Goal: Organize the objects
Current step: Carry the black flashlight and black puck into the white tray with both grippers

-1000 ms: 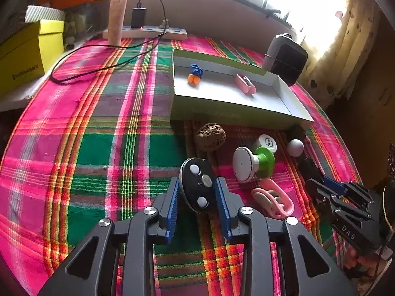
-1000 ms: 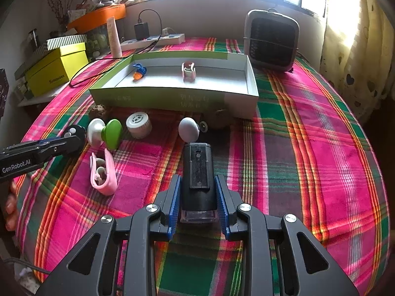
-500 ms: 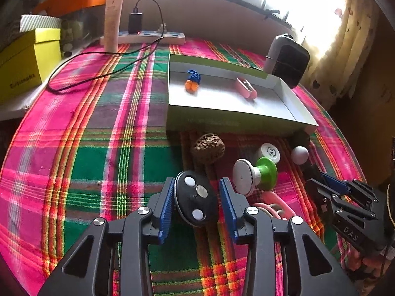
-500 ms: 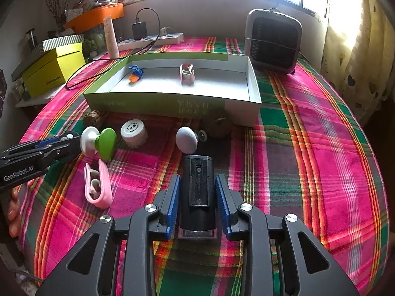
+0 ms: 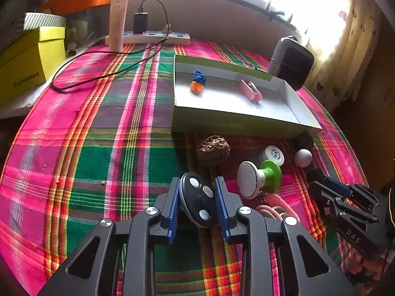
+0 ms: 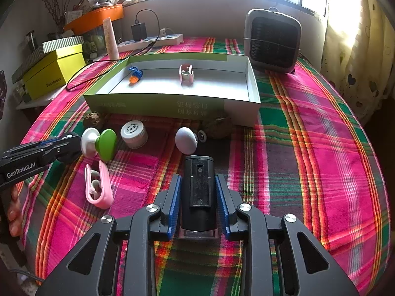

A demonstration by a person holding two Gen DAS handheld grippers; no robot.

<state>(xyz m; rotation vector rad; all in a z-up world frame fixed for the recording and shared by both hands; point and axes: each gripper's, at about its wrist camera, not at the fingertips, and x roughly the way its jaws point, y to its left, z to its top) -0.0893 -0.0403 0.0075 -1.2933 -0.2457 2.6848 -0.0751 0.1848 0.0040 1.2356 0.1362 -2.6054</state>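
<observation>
Black disc (image 5: 198, 198) now lifted, pinched in left gripper (image 5: 198, 204) jaws; right gripper (image 6: 198, 202) jaws clamp black device (image 6: 199, 190), raised too; both bound for box (image 6: 158, 104).

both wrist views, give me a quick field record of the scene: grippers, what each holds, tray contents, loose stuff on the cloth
left gripper: shut on black disc with three pale buttons
right gripper: shut on black rectangular device
tray: open shallow box on plaid tablecloth, short of the grey heater
in tray: blue-and-orange piece; pink clip
loose before tray: brown lumpy ball, green-and-white knob, white capped jar, pale egg, pink clip on cloth
</observation>
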